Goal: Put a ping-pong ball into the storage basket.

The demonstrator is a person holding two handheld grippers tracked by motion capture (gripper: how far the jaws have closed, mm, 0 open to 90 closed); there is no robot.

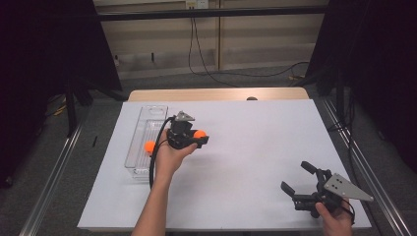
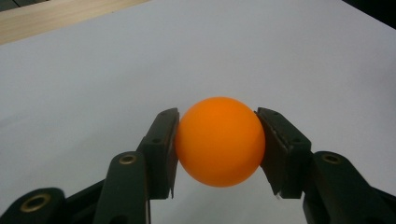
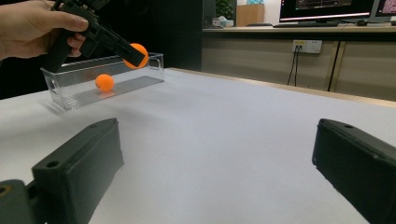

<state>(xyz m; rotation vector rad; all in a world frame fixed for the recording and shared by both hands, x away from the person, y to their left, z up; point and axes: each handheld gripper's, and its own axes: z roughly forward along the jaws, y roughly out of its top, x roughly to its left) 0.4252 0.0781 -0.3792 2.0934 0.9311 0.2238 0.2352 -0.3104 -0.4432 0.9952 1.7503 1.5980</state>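
We are gripping an orange ball (image 2: 219,141) in our left gripper (image 1: 198,137), just beside the clear tray (image 1: 139,129). Another ball (image 1: 149,146) is lying inside it. Our right gripper (image 1: 297,179) is gaping wide, holding nothing.

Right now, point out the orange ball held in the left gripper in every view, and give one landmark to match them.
High view: the held orange ball sits left of centre, at the tip of the left gripper, right of the clear tray.
Left gripper view: centre, clamped between the two black jaws.
Right gripper view: upper left, above the tray's far end.
Shared landmark: the white table cover.
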